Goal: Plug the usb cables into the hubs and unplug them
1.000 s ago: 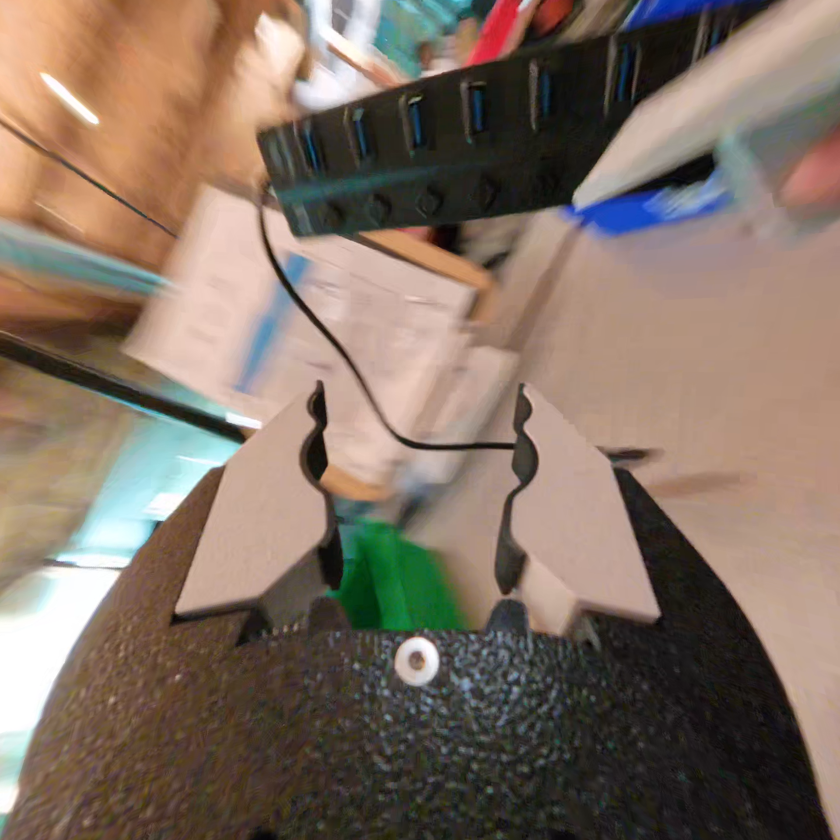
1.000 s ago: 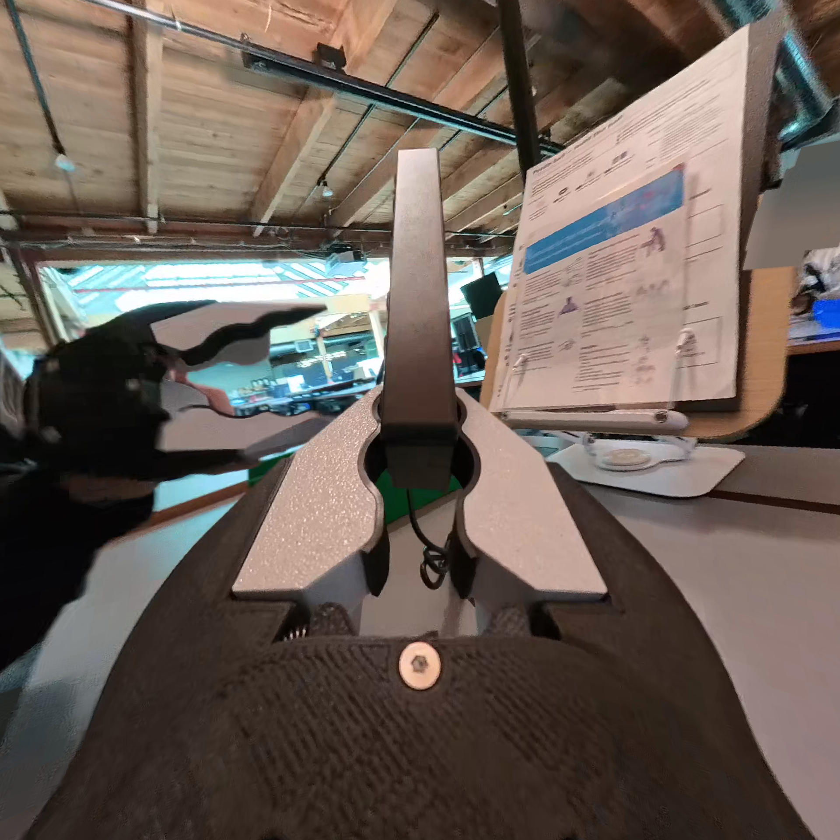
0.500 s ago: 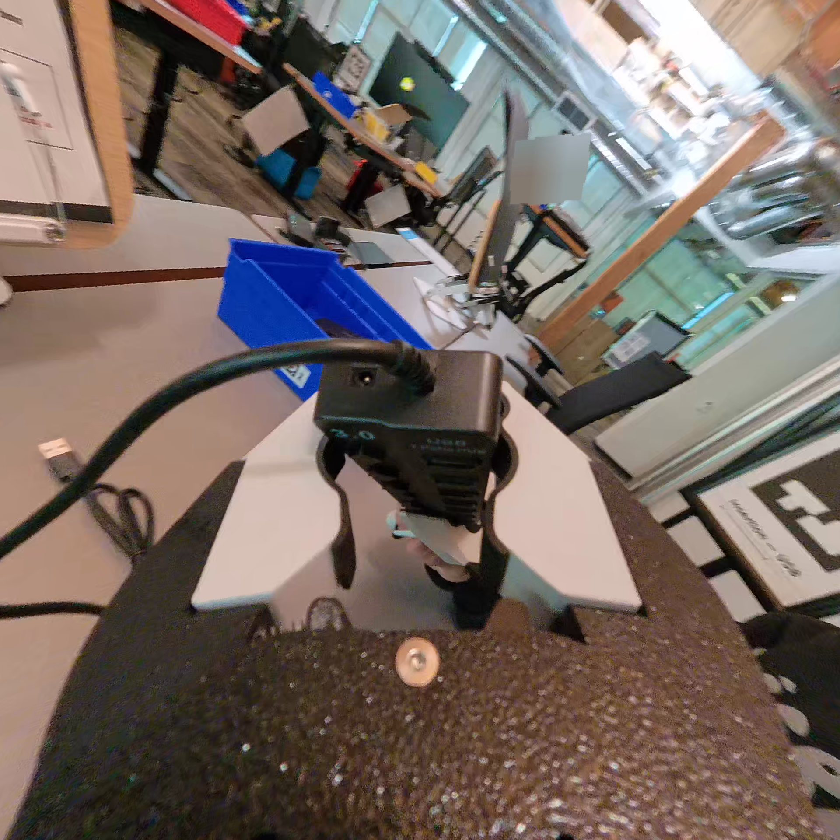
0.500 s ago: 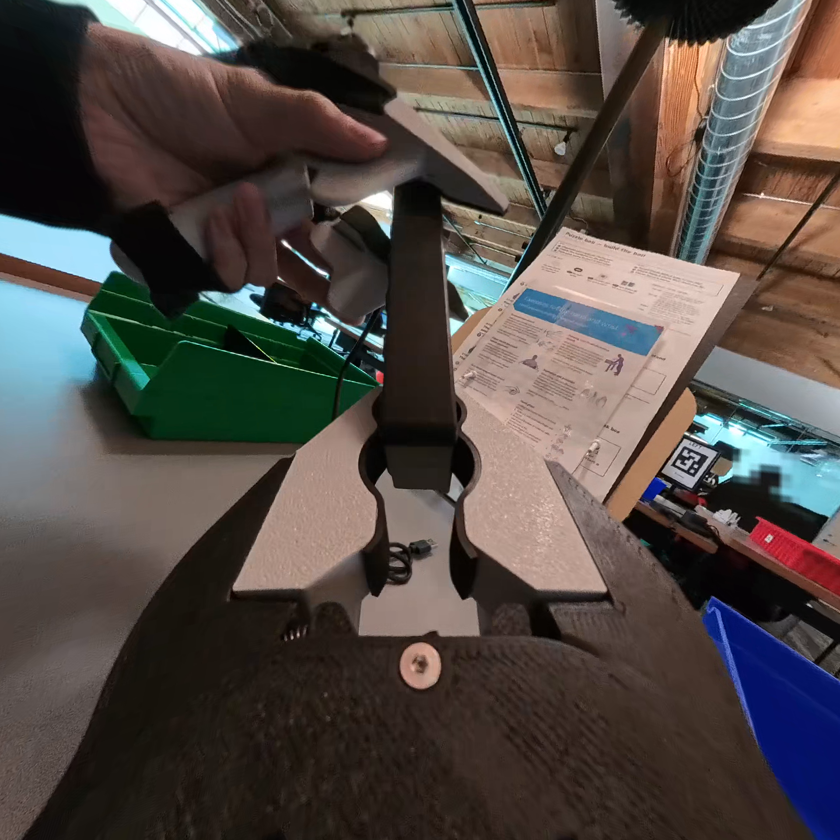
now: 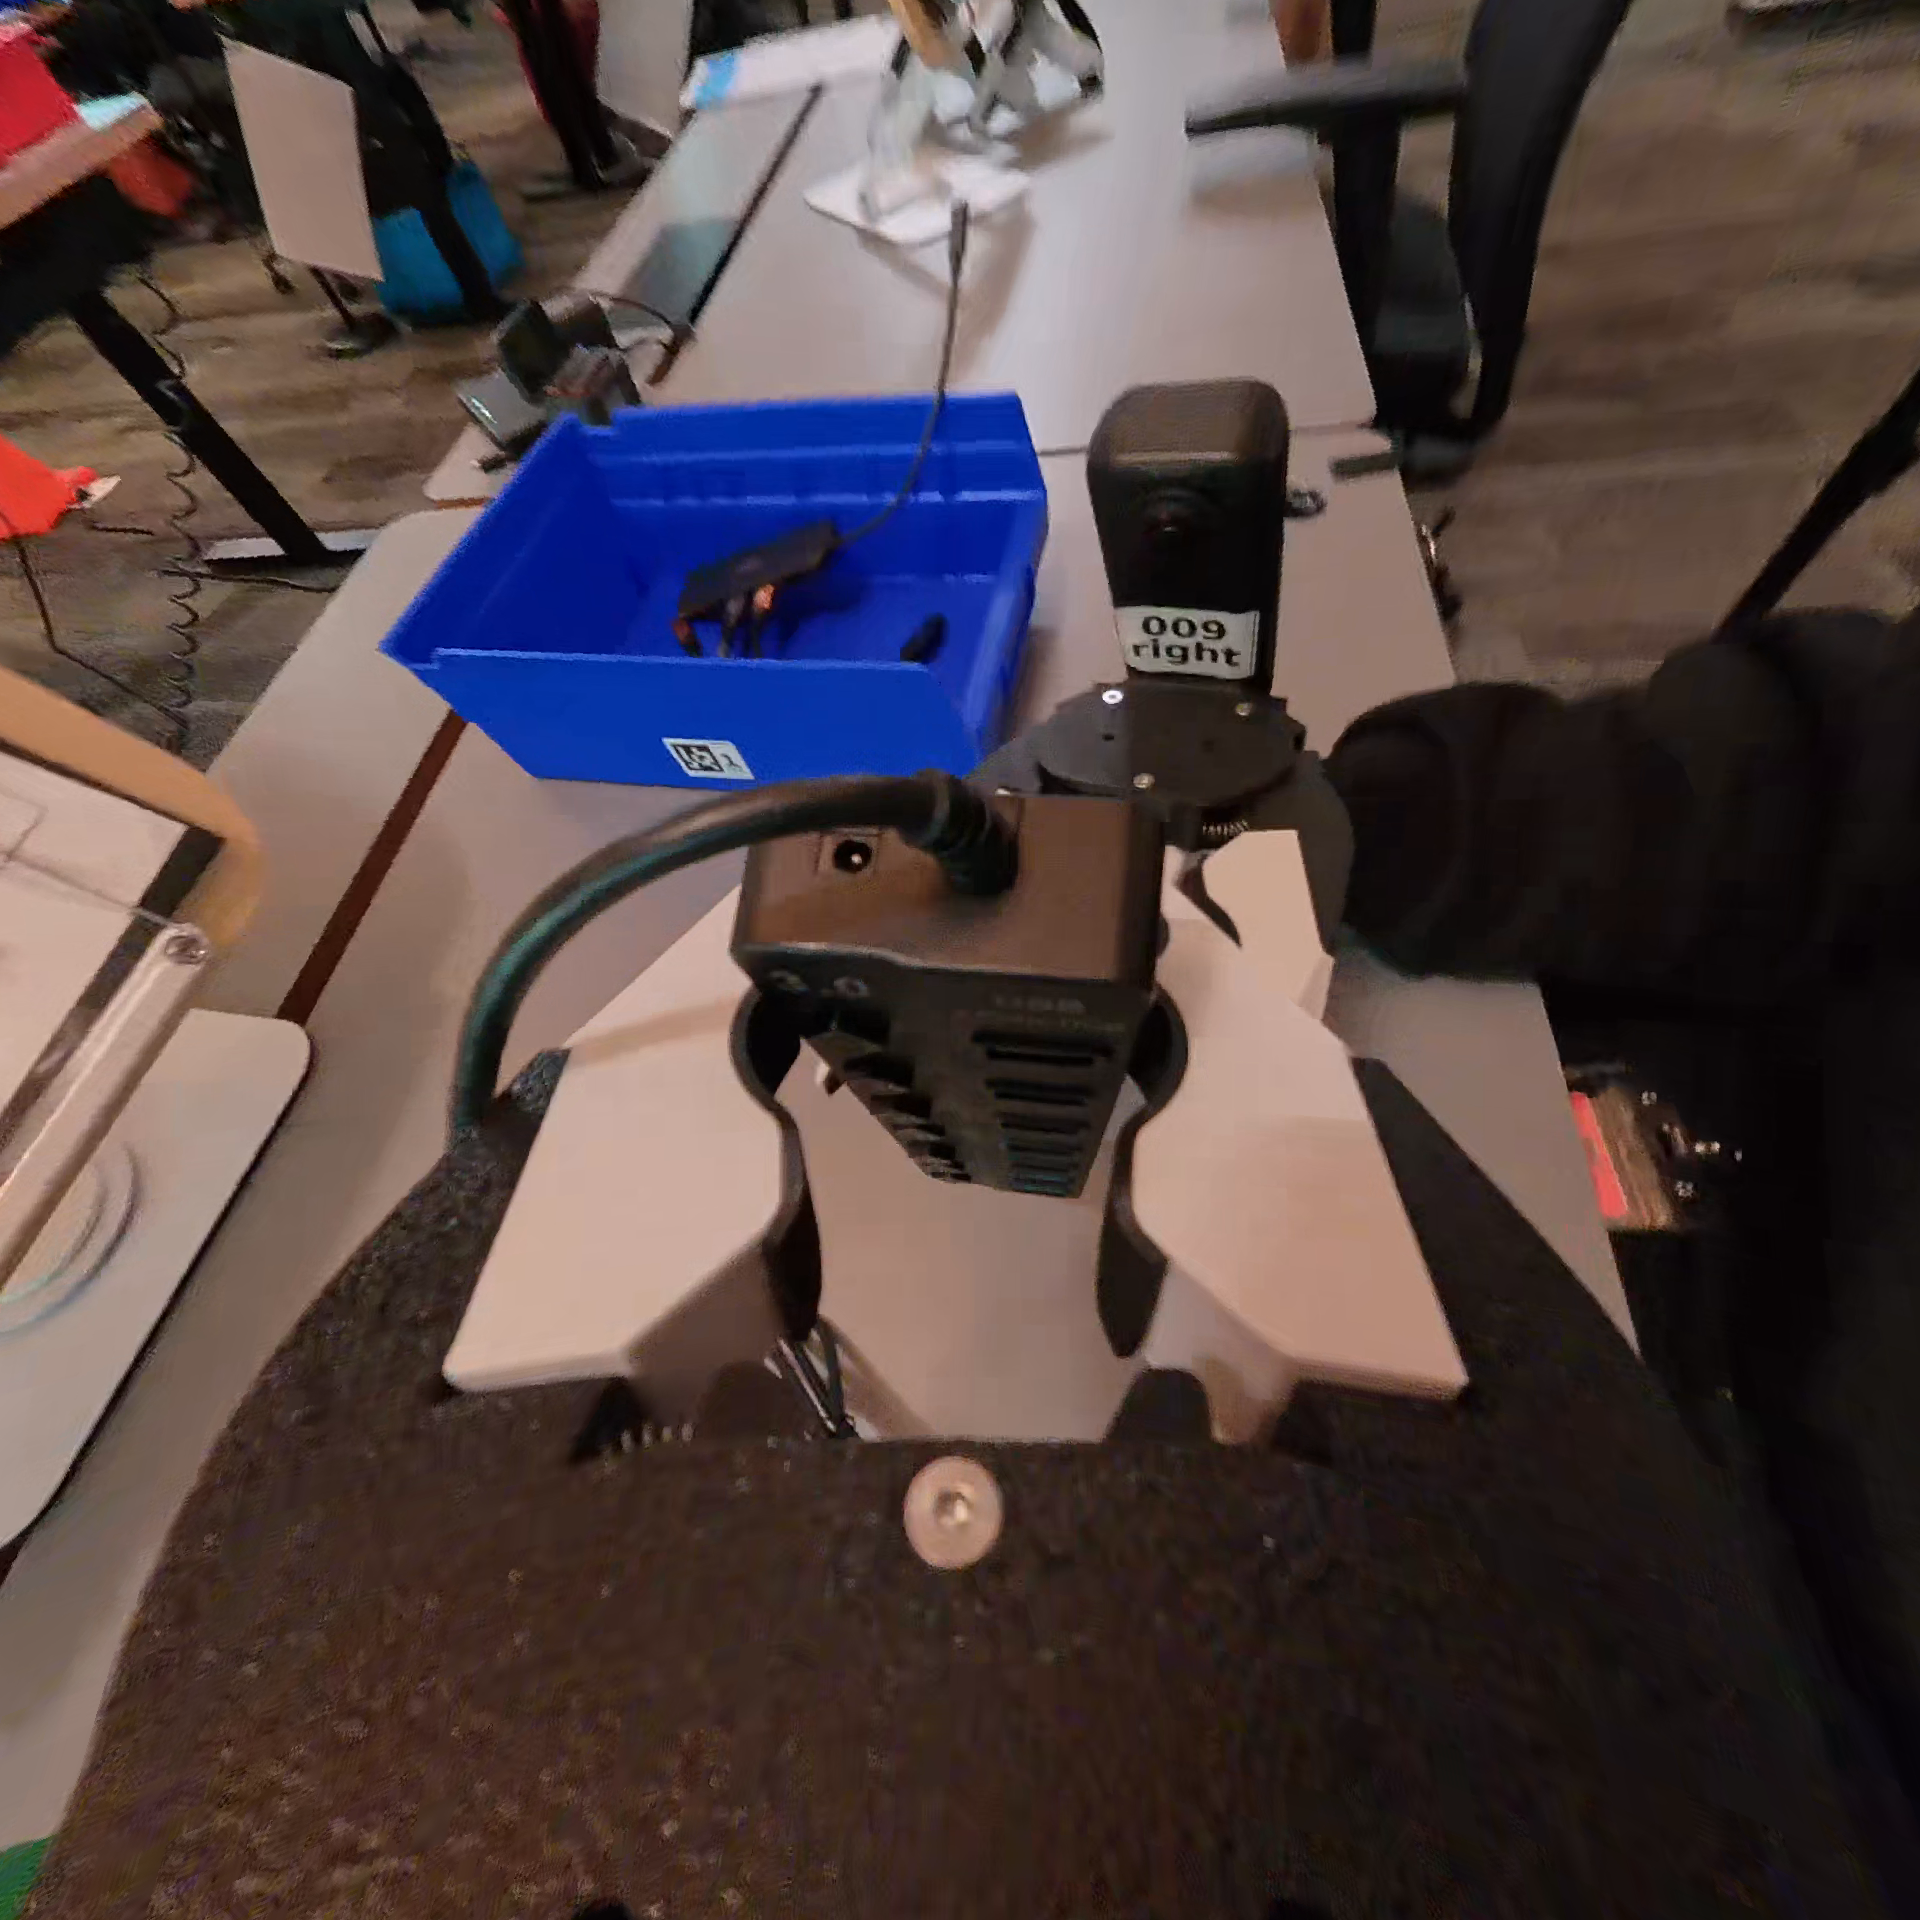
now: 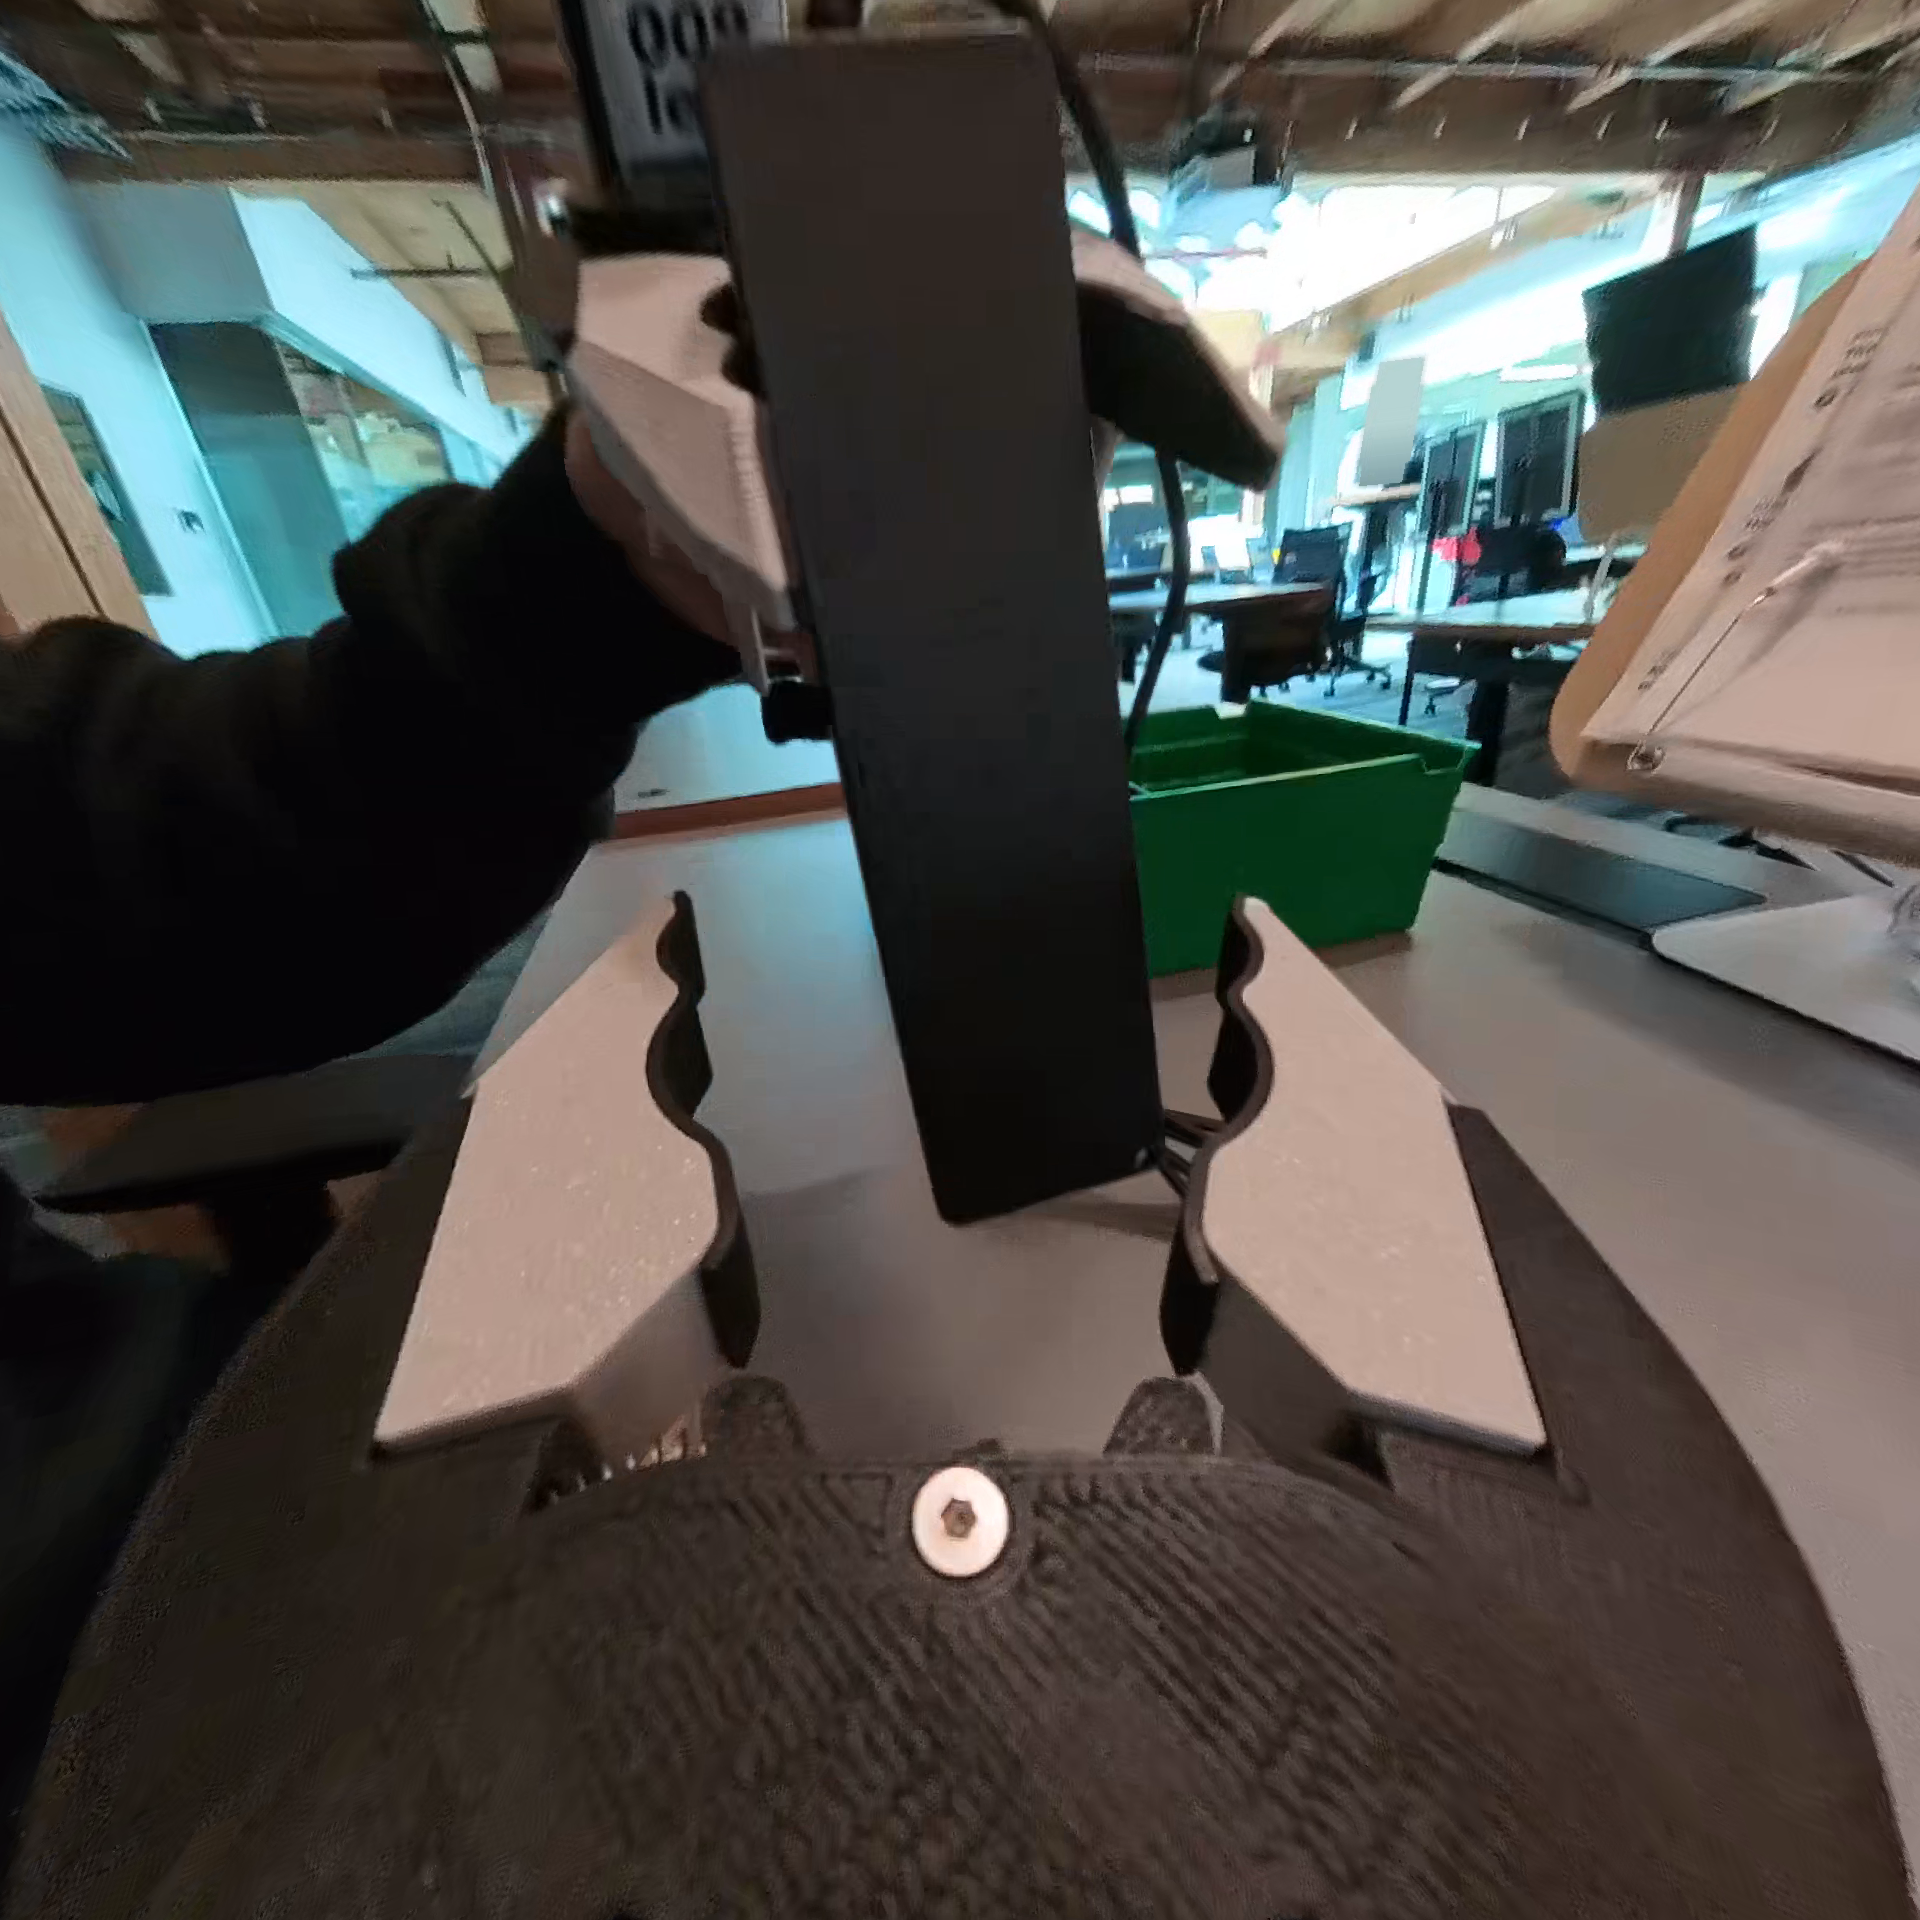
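Observation:
A long black USB hub point(image 5: 951, 997) with a thick black cable point(image 5: 582, 894) at its end is clamped in my left gripper point(image 5: 956, 1039), which is shut on the hub's cable end. In the right wrist view the hub point(image 6: 956, 623) hangs upright above the grey table point(image 6: 1610, 1143), and its lower end sits between the spread fingers of my right gripper point(image 6: 961, 925) without touching them. The right gripper is open. The left gripper point(image 6: 675, 436) shows near the top, held by a black-sleeved hand. The right gripper point(image 5: 1247, 904) shows just beyond the hub in the left wrist view.
A blue bin point(image 5: 665, 717) on the table ahead holds another small black hub point(image 5: 769, 561) with a cable. A green bin point(image 6: 1278, 862) stands behind the hub. A document stand point(image 6: 1766, 623) is at the right, and its base point(image 5: 104, 1195) shows at the left.
My left gripper closed on the hub's cable end. My right gripper, shut on the hub's lower end before, has opened and let go. Both views have swung.

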